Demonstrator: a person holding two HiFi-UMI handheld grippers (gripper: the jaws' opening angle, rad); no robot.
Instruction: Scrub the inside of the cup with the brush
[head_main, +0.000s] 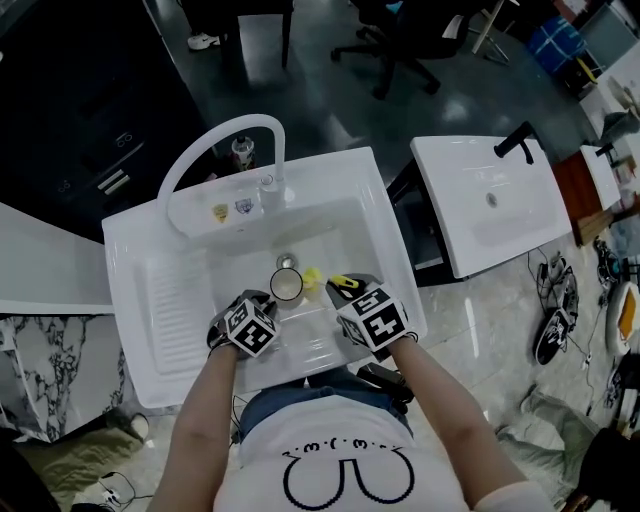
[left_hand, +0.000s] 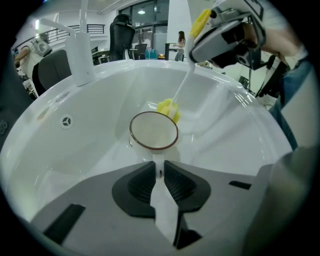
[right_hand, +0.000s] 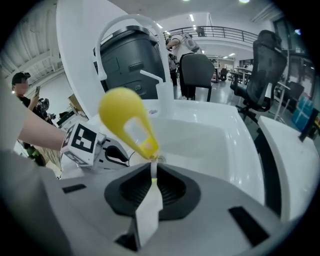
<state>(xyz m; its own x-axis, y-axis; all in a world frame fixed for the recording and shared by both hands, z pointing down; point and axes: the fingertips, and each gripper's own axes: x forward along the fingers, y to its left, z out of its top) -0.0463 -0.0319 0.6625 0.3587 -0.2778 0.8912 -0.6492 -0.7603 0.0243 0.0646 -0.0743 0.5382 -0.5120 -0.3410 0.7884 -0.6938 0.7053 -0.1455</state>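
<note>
White sink (head_main: 122, 300) stands on a dark floor (head_main: 330, 100), seen from above. At its left side lies the ribbed drainboard (head_main: 175, 300), flat and open up to the left rim. The faucet (head_main: 215, 135) makes a high arch over the back edge, its foot at the back rim of the basin (head_main: 345, 225).

The left forearm (head_main: 205, 400) comes in over the near edge of the sink and points forward and slightly to the right. The left gripper (head_main: 262, 308) tilts steeply down into the basin. Its jaws are closed on the white handle of the cup (head_main: 286, 285). The cup stands upright on the basin floor, mouth up, just in front of the drain (head_main: 286, 261) and well apart from the side walls.

Just to the right of the cup is the brush (head_main: 312, 278). Its yellow head is outside the rim and close beside it; whether they touch I cannot tell. The thin stem rises to the right. The right gripper (head_main: 350, 292) is clamped on this stem just below the yellow loop handle and leans down and to the left. The right forearm (head_main: 440, 390) crosses the near right corner of the sink.

Further right, past a dark gap, a second sink (head_main: 440, 200) stands apart.
</note>
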